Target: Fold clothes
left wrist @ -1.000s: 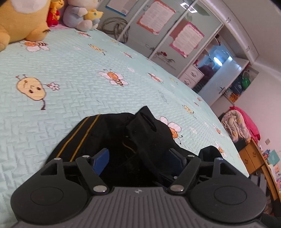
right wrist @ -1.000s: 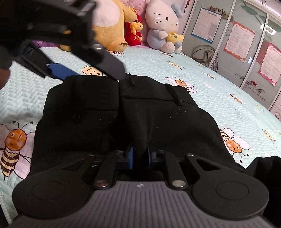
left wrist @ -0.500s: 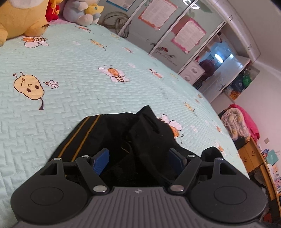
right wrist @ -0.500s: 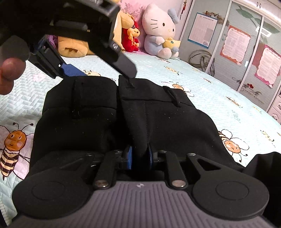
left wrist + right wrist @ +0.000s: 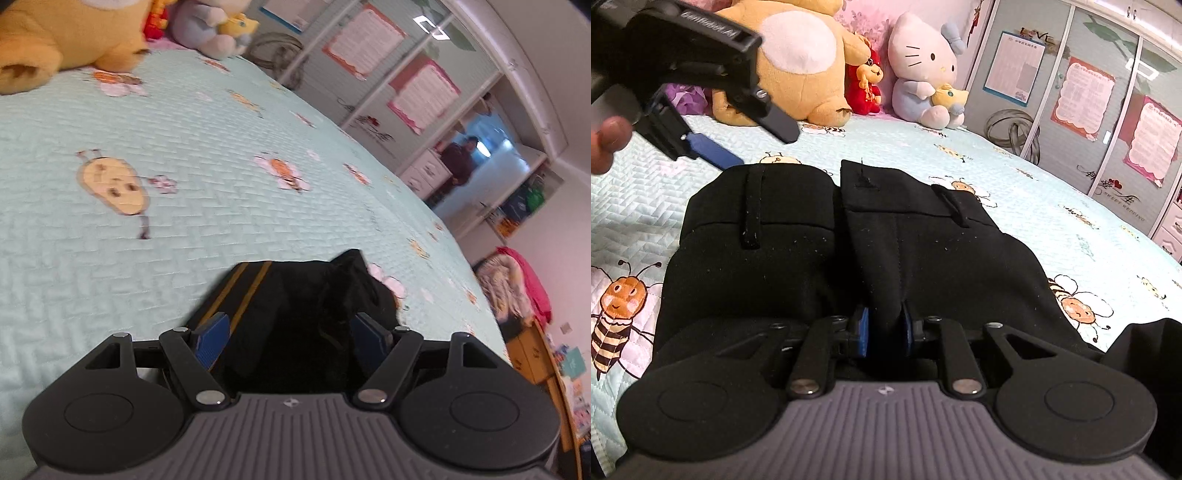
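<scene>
The left tongs (image 5: 713, 122) have drawn back off the trousers' (image 5: 849, 236) waistband toward the plush toys (image 5: 801, 62); their blue pads stand apart, gripping nothing. The bed (image 5: 1034, 184) wears a quilted mint cover printed with bees; wardrobe doors (image 5: 1108, 92) carry pink posters. The black, lint-flecked trousers lie folded on the bed. The right tongs (image 5: 884, 330) are clamped on a ridge of their cloth.
</scene>
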`<state>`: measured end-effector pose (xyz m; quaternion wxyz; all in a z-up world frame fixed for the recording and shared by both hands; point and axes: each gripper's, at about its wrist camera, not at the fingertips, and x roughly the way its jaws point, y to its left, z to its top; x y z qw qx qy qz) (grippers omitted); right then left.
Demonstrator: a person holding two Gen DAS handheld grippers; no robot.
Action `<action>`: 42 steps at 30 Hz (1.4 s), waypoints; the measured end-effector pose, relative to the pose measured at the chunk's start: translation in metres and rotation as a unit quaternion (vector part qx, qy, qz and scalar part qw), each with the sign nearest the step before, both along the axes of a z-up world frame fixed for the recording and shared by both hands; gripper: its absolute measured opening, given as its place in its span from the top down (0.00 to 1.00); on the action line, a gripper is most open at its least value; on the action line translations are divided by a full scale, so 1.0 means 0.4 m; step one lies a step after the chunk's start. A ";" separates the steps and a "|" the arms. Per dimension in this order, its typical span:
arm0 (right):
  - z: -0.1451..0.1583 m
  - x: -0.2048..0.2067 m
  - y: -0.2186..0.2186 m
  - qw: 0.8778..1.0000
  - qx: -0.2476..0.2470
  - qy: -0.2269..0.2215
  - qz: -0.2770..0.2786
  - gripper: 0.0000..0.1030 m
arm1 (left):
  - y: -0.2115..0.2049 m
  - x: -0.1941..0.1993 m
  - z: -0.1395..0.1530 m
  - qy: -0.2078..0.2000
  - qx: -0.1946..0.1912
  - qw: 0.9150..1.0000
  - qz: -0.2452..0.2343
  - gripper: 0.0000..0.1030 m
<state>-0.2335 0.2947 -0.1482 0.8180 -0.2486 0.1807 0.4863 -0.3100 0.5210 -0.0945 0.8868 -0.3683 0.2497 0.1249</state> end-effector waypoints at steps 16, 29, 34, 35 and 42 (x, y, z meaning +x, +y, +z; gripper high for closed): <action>0.006 0.012 -0.013 1.000 0.013 0.004 -0.019 0.65 | -0.046 0.233 -0.083 0.078 -0.051 0.994 -0.057 0.86; 0.100 0.109 -0.509 0.966 0.117 0.058 -0.223 0.26 | -0.175 0.084 0.205 -0.061 0.090 0.994 -0.026 0.87; 0.054 0.203 -0.659 0.915 0.169 0.200 -0.305 0.26 | -0.215 0.062 0.141 -0.014 0.094 0.995 -0.003 0.86; 0.045 0.217 -0.672 0.906 0.176 0.222 -0.316 0.26 | -0.214 0.059 0.121 -0.005 0.087 0.996 0.002 0.86; 0.027 0.190 -0.735 0.895 0.165 0.266 -0.319 0.26 | -0.198 0.061 0.056 0.039 0.078 0.996 0.018 0.80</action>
